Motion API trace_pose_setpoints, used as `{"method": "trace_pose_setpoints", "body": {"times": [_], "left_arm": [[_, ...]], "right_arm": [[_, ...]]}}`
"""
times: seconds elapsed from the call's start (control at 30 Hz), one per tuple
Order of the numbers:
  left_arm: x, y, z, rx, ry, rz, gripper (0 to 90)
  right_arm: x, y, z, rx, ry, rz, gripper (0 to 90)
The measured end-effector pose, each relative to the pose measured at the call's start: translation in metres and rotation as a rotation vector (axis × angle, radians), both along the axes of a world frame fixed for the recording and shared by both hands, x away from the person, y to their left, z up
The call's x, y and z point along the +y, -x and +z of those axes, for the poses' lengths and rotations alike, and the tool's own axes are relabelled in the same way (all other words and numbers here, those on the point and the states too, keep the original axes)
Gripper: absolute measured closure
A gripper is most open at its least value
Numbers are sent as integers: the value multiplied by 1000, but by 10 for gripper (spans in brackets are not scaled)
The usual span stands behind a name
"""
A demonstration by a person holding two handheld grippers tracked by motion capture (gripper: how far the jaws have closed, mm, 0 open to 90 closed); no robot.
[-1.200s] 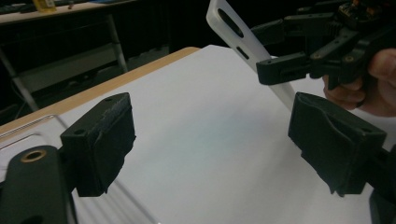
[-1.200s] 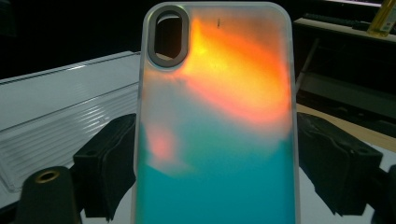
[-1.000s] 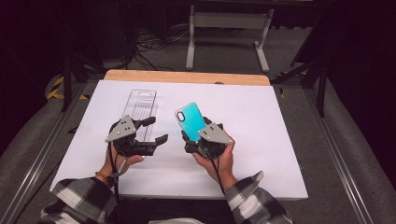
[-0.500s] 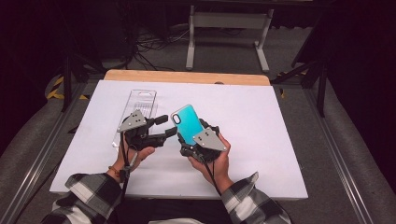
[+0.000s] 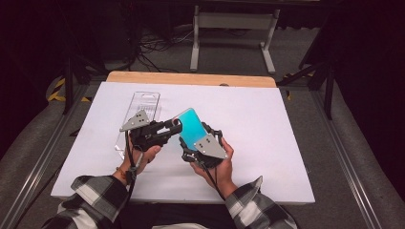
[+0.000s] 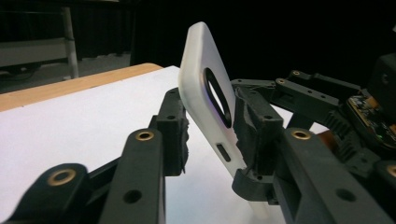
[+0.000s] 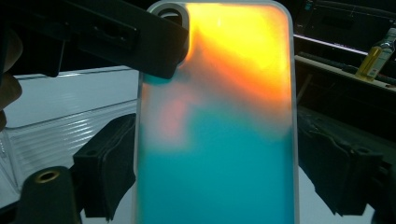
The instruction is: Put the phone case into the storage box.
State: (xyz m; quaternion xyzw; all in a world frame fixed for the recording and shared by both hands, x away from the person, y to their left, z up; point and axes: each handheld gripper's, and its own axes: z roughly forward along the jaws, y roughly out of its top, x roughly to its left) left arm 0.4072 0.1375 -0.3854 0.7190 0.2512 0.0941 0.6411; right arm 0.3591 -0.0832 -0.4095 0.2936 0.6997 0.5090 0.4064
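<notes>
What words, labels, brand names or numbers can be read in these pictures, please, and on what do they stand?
None can be read.
Phone case: plain teal and orange, no lettering; its white side bears no lettering either.
Clear plastic package: no print that can be made out.
Bottle: too small and blurred to tell whether it bears a label.
Circuit board on the far gripper: markings too small to read.

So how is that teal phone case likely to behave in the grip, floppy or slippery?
The phone case is a thin empty shell with a camera cutout, so it is probably light and may flex somewhat if squeezed. Its glossy face suggests it could slip between the pads. The right gripper holds it by its edges, tilted up off the table, so a sideways push from the left gripper might pivot it.
</notes>
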Motion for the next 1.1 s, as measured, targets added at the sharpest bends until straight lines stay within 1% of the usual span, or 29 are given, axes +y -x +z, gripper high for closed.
{"method": "trace_pose_setpoints", "body": {"times": [0.03, 0.13, 0.17, 0.2, 0.3, 0.33, 0.37, 0.47, 0.57, 0.63, 0.73, 0.8, 0.97, 1.1], "left_arm": [[0, 0, 0, -2, 2, 0, 660], [0, 0, 0, 3, 18, -1, 665], [0, 0, 0, -3, 17, -1, 668], [0, 0, 0, -1, 16, -1, 671], [-1, 1, 0, -6, 28, -4, 678], [-2, 1, 0, -9, 31, -4, 686], [-3, 2, 0, -18, 30, 4, 696], [-5, 2, 0, -13, 40, 3, 709], [-7, 3, 1, -22, 39, 1, 722], [-9, 3, 1, -25, 46, -6, 736], [-11, 4, 2, -40, 41, -18, 762], [-13, 5, 3, -42, 34, -35, 779], [-13, 5, 3, -40, 25, -45, 788], [-12, 5, 4, -48, 19, -55, 791]], "right_arm": [[0, 0, 0, -7, 3, -1, 174], [2, 2, -1, -11, 7, 0, 174], [3, 2, -2, -19, 14, -4, 174], [4, 3, -2, -18, 19, -6, 174], [7, 5, -3, -38, 40, -13, 174], [8, 5, -3, -38, 44, -11, 173], [8, 5, -4, -35, 43, -12, 173], [9, 5, -5, -33, 40, -19, 173], [8, 4, -6, -30, 36, -29, 173], [8, 4, -6, -28, 32, -34, 173], [7, 3, -6, -25, 28, -43, 172], [7, 2, -6, -20, 27, -47, 172], [7, 1, -6, -11, 30, -51, 171], [7, 1, -6, -3, 31, -41, 169]]}}
